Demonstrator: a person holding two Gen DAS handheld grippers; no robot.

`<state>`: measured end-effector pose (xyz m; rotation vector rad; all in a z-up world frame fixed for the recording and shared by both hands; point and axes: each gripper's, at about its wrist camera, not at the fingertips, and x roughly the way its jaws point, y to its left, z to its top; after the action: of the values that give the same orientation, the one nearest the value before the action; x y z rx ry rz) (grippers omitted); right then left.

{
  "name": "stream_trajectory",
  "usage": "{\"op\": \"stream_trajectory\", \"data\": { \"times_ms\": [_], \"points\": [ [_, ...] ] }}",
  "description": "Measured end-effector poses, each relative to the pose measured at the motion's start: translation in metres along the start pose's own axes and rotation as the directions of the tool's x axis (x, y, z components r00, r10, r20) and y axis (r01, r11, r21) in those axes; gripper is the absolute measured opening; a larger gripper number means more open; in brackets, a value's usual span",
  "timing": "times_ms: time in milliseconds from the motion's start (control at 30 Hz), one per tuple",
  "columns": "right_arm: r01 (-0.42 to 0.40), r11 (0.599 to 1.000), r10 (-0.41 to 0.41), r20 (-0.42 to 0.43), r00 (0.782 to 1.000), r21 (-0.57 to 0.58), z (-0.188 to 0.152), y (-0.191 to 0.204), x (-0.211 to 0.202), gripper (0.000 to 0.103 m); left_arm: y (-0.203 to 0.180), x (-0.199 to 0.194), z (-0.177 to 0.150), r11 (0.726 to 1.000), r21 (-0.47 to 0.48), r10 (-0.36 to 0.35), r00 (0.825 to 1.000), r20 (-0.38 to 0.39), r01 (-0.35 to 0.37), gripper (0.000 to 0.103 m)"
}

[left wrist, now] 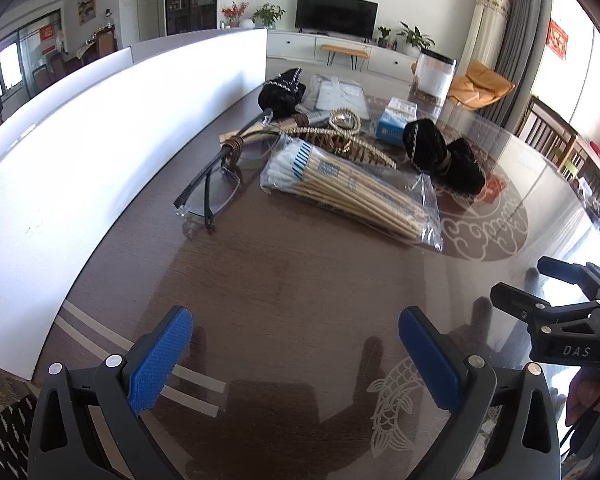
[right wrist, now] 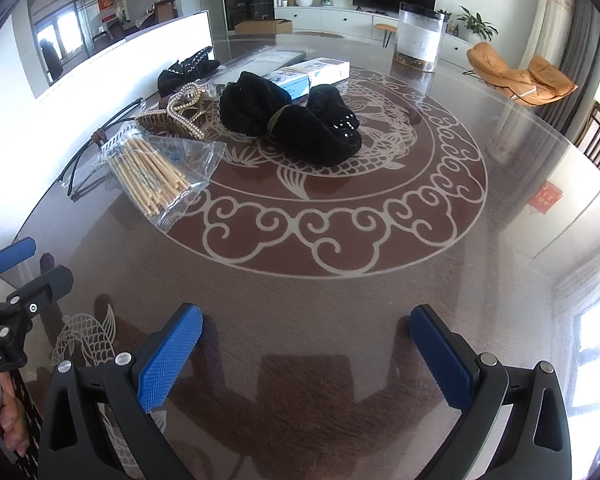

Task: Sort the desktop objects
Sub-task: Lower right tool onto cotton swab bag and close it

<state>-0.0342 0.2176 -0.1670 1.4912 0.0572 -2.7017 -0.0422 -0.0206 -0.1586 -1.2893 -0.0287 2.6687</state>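
Your left hand-held gripper (left wrist: pixel 295 354) and right hand-held gripper (right wrist: pixel 306 354) gape wide, empty; the clear bag of wooden cotton swabs (left wrist: pixel 352 192) lies mid-frame, well beyond them.

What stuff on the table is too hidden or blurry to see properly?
- Left wrist view: the flat clear plastic packet is partly covered by the black velvet scrunchie and beaded hair clip.
- Both views: print on the blue-and-white cardboard box is too small to read.
- Right wrist view: the black-framed glasses lie partly behind the clear bag of cotton swabs.

We hold our left gripper (left wrist: pixel 296 354) and right gripper (right wrist: pixel 306 354) side by side, jaws wide apart, low over the table (right wrist: pixel 340 300).
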Motion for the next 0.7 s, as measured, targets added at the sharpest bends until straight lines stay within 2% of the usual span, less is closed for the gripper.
{"op": "stream_trajectory", "data": {
  "times_ms": [67, 167, 233, 267, 333, 400, 533, 700],
  "points": [
    [-0.028, 1.0, 0.028, 0.032, 0.999, 0.011, 0.014, 0.0, -0.002, 0.103, 0.006, -0.008, -0.001, 1.0, -0.021, 0.001, 0.999, 0.036, 0.0, 0.103],
    [-0.061, 0.998, 0.062, 0.092, 0.994, -0.014, 0.046, 0.009, -0.006, 0.103, 0.012, -0.009, -0.001, 0.999, -0.048, 0.005, 0.999, 0.043, -0.003, 0.103],
    [-0.17, 0.984, 0.173, 0.066, 0.983, -0.054, 0.064, 0.021, 0.002, 0.103, 0.018, -0.011, -0.001, 0.997, -0.073, 0.001, 0.999, 0.053, 0.003, 0.103],
    [-0.237, 0.969, 0.24, 0.036, 0.97, -0.073, 0.071, 0.029, 0.007, 0.103, 0.021, -0.013, -0.001, 0.996, -0.089, -0.003, 0.998, 0.063, 0.009, 0.103],
    [-0.293, 0.947, 0.296, 0.006, 0.955, -0.131, 0.079, 0.048, 0.015, 0.102, 0.028, -0.015, -0.001, 0.993, -0.121, -0.005, 0.998, 0.069, 0.013, 0.103],
    [-0.288, 0.942, 0.293, 0.008, 0.956, -0.175, 0.085, 0.062, 0.021, 0.102, 0.034, -0.013, -0.003, 0.989, -0.149, -0.008, 0.999, 0.054, 0.016, 0.103],
    [-0.331, 0.928, 0.337, 0.002, 0.942, -0.172, 0.095, 0.072, 0.032, 0.098, 0.042, -0.013, -0.005, 0.982, -0.187, -0.015, 0.999, 0.05, 0.024, 0.103],
    [-0.361, 0.876, 0.358, -0.072, 0.931, -0.32, 0.106, 0.097, 0.041, 0.097, 0.041, -0.011, -0.005, 0.981, -0.195, -0.018, 0.999, 0.046, 0.027, 0.103]
  ]
}}
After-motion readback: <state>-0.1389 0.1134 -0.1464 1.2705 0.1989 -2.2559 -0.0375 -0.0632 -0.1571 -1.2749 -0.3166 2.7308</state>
